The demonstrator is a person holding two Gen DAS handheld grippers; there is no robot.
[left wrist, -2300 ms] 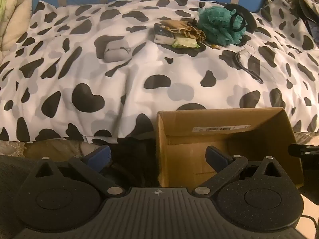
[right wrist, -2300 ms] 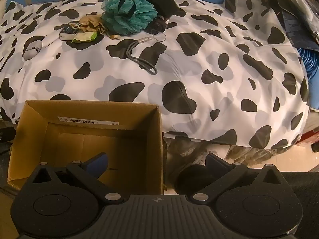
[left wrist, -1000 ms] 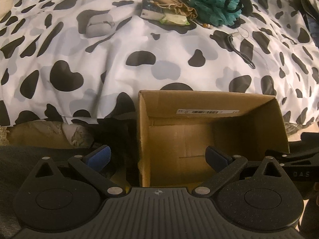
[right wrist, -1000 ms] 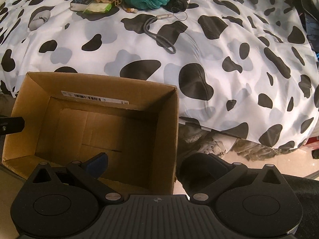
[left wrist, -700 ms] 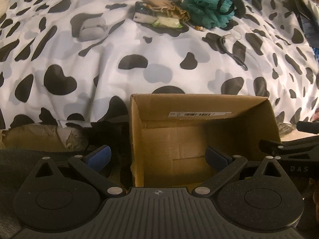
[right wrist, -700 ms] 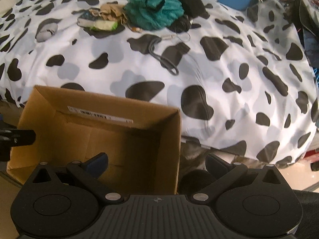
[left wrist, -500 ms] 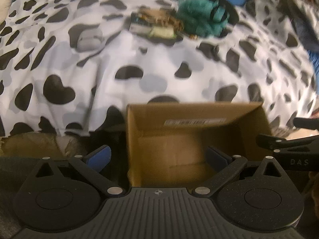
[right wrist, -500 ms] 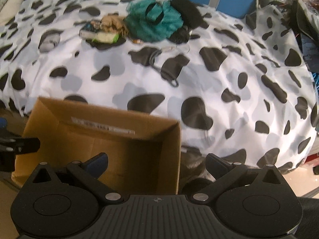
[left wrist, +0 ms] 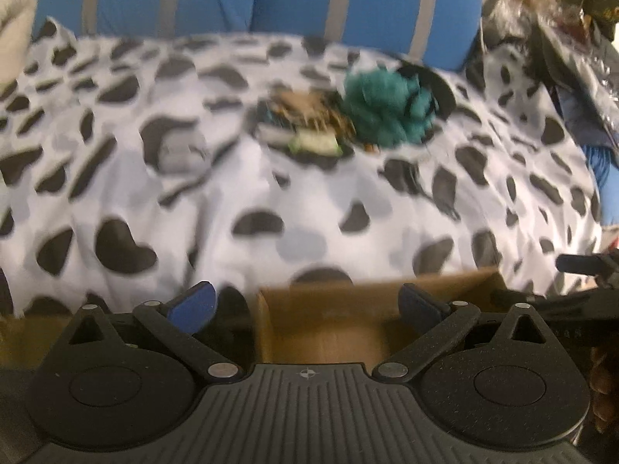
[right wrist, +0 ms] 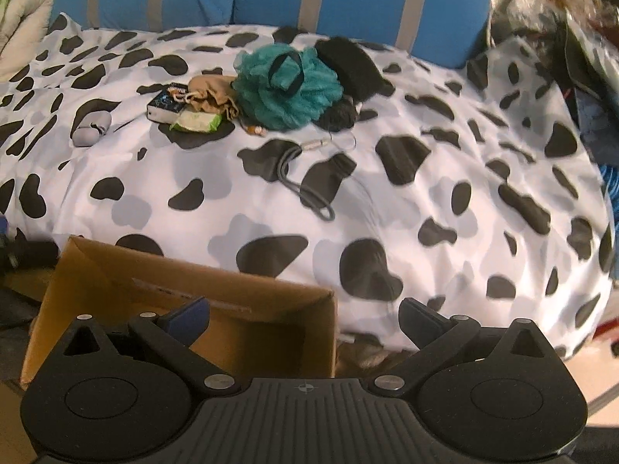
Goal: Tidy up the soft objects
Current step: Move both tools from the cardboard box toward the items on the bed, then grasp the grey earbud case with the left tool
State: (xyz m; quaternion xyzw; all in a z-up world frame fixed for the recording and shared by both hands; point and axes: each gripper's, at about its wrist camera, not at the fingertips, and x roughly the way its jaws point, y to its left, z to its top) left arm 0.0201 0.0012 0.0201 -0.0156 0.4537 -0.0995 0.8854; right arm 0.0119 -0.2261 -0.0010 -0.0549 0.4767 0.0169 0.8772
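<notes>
Cow-print cover (right wrist: 445,208): largest item, drapes whole bed, bears all goods. Cardboard box (right wrist: 193,282): open top, nothing seen inside, sits at near edge below cover; drop target, judged. Teal loofah (right wrist: 286,85): far centre, touching black cloth (right wrist: 352,65) on its right and tan pouch (right wrist: 212,92) on its left; squashy, so pinch deep through the middle, not the loose black loop. Small box (right wrist: 164,106) and green wipes pack (right wrist: 197,120): just beside pouch. Grey lump (right wrist: 91,129): apart, far left. Grey cord (right wrist: 305,189): mid-cover, alone. Left gripper (left wrist: 305,305): released, jaws wide, nothing held, over box; view blurred. Right gripper (right wrist: 303,317): released, empty, at box's right wall. Advice: reach w/ one claw at a time, take top-lying soft goods first, lift clear before swinging to box.
</notes>
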